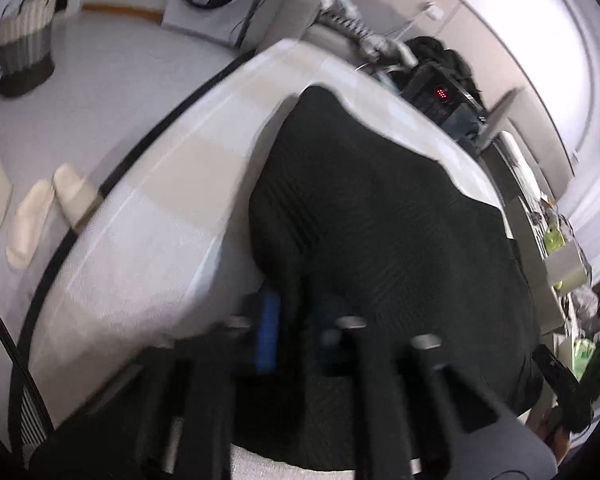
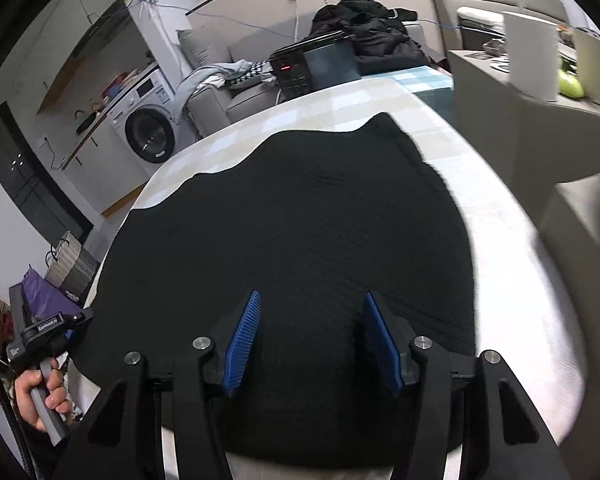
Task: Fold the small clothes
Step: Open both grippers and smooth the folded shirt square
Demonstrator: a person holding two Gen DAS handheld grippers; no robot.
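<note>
One black garment (image 2: 292, 232) lies spread across the desk (image 2: 512, 280), flat for folding. Right gripper (image 2: 310, 336) hovers over its near edge, jaws open and empty. Left gripper (image 1: 288, 320) pinches the garment's side edge, probably to lift it.

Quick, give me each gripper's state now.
Left gripper: blurred, seems shut on the black garment.
Right gripper: open, holding nothing, above the garment.

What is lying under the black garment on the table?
The black garment lies spread on a table with a pale checked cloth, which shows around its edges. Whether anything else lies beneath cannot be seen; the fabric covers it. The right tongs hang open above it.
</note>
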